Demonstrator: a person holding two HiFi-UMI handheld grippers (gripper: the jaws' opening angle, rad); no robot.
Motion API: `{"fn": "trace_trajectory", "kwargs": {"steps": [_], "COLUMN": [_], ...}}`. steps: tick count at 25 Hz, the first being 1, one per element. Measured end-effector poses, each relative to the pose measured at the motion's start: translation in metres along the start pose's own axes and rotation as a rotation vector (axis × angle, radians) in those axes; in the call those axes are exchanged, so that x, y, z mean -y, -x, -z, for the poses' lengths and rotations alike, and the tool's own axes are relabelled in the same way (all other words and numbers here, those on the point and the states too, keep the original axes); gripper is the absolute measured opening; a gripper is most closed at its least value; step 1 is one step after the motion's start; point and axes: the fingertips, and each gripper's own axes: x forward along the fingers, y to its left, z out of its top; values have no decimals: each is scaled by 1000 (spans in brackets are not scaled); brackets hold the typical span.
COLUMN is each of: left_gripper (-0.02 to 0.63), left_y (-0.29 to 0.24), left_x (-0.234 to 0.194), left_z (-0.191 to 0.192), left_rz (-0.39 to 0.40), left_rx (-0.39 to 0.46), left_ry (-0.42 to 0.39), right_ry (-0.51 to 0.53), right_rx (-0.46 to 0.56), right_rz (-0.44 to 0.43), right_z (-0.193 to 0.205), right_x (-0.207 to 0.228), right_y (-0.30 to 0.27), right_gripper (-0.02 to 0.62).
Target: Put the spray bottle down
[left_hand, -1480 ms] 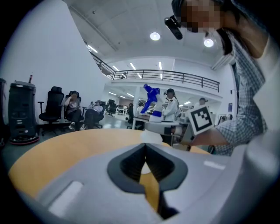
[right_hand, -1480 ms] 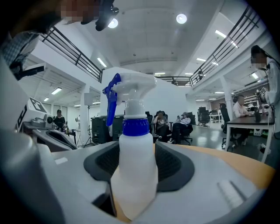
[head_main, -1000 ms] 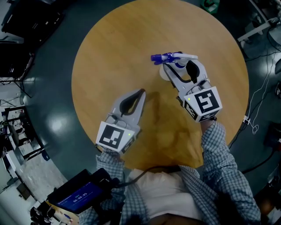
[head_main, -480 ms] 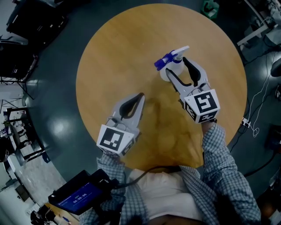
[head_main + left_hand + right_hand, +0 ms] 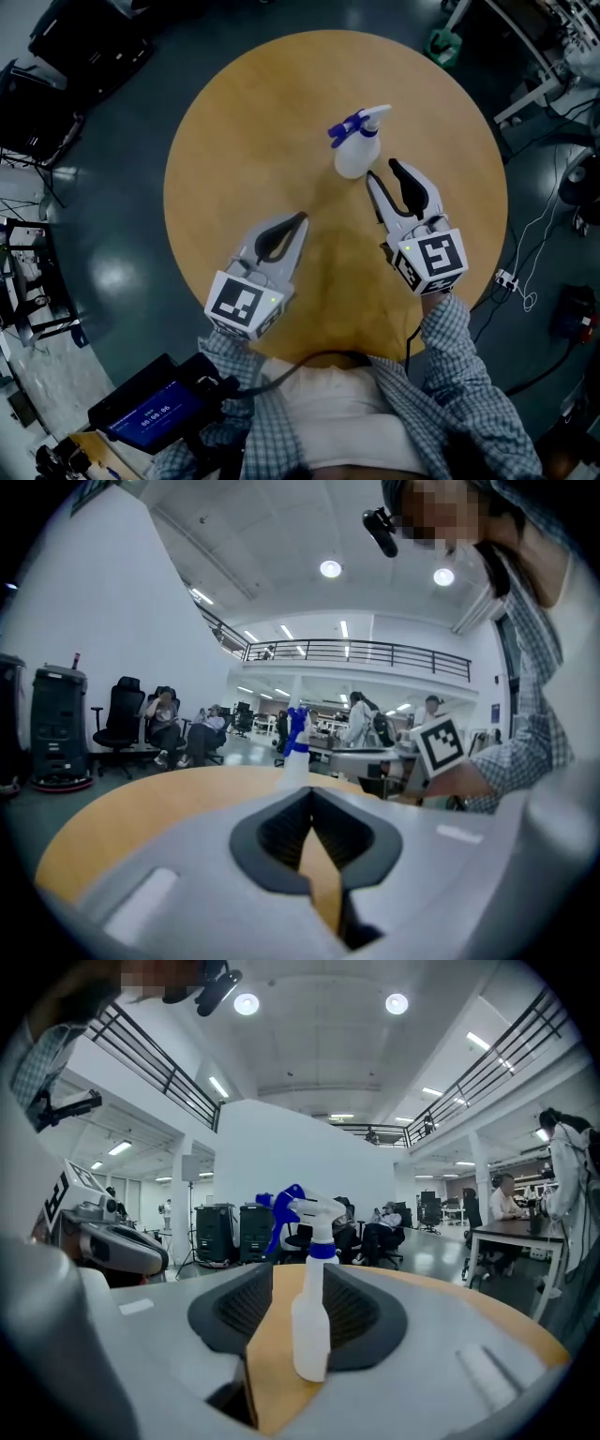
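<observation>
Just ahead of the right gripper's (image 5: 382,171) closing jaws, which have nothing between them, the bottle (image 5: 349,157) stands upright, the 1 obstacle on the table (image 5: 234,122). Either side of those jaws the wood is free. Ahead of the left gripper's (image 5: 300,218) jaws, tips together, the top runs open to the far rim; the bottle stands off to their right. The 2 grippers are well apart.

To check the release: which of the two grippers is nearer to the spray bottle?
The right gripper: the upright spray bottle stands just beyond its closing jaws, nothing between them. The left gripper is farther back.
</observation>
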Motion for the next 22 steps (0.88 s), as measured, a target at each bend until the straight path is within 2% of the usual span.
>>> {"fn": "trace_trajectory", "kwargs": {"steps": [6, 12, 22], "left_gripper": [-2, -2, -2], "left_y": [18, 69, 71], "left_x": [25, 64, 65], "left_z": [-6, -10, -2], "left_rz": [28, 42, 39], "left_rx": [28, 38, 36], "left_ry": [3, -7, 4], "right_ry": [11, -25, -50], "right_rx": [-3, 6, -8], "right_rz": [16, 62, 88], "right_z": [-8, -20, -6], "right_x": [-23, -58, -58], "right_y": [36, 97, 111], "right_gripper": [76, 4, 3]}}
